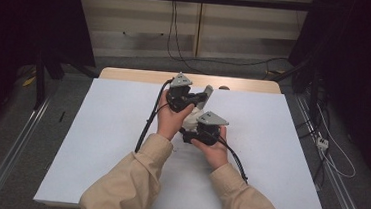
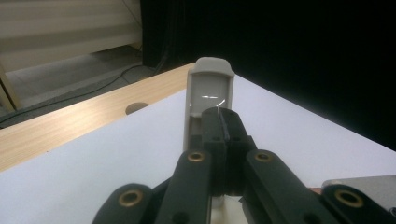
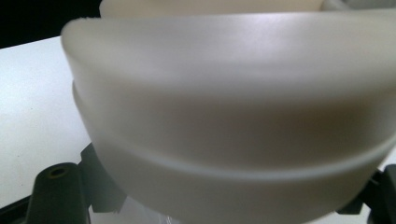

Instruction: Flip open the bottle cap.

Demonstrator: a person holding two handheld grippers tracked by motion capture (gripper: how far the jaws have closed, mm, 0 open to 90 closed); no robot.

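A pale plastic piece (image 1: pixel 196 110) is held up over the middle of the white worktop (image 1: pixel 95 142) between both hands. The left gripper (image 2: pixel 224 128) is clamped together on its upright flat tab, and the right gripper (image 1: pixel 202 131) is squeezed onto its rounded lower body
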